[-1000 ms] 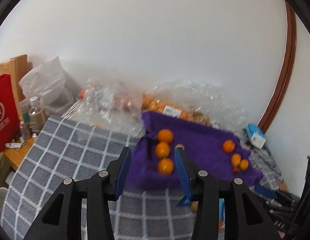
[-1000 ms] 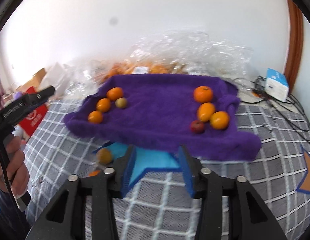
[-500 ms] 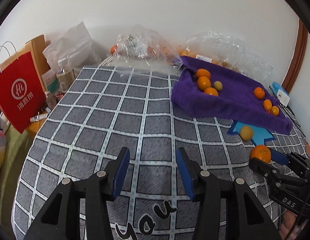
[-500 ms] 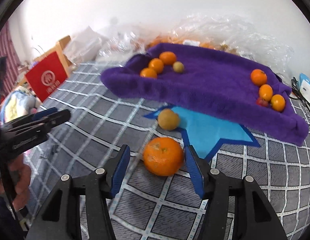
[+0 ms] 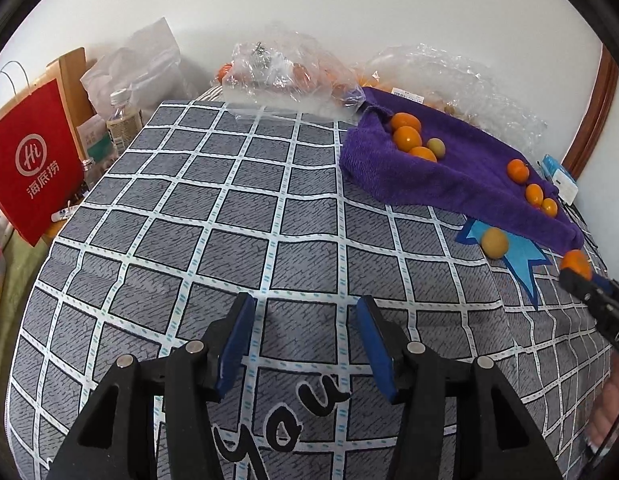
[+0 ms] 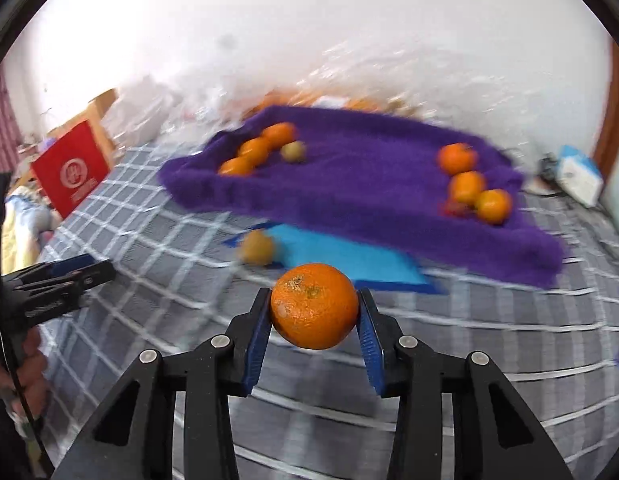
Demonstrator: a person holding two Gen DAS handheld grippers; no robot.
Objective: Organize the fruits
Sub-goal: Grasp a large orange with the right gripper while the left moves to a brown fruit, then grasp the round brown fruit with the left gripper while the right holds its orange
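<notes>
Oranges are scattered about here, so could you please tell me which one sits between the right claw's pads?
The large round orange between the right claw's closing blue pads, off the checked grey cloth; the others lie on the purple towel.

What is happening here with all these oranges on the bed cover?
A person is sorting fruit with a hand-held gripper in each hand. The right gripper has its jaws closing around a large orange, whose sides meet both pads. The left gripper hangs over the checked cover with nothing between its opening jaws. Two small groups of fruit already lie on the purple towel, and one yellowish fruit lies beside it on the blue star.
</notes>
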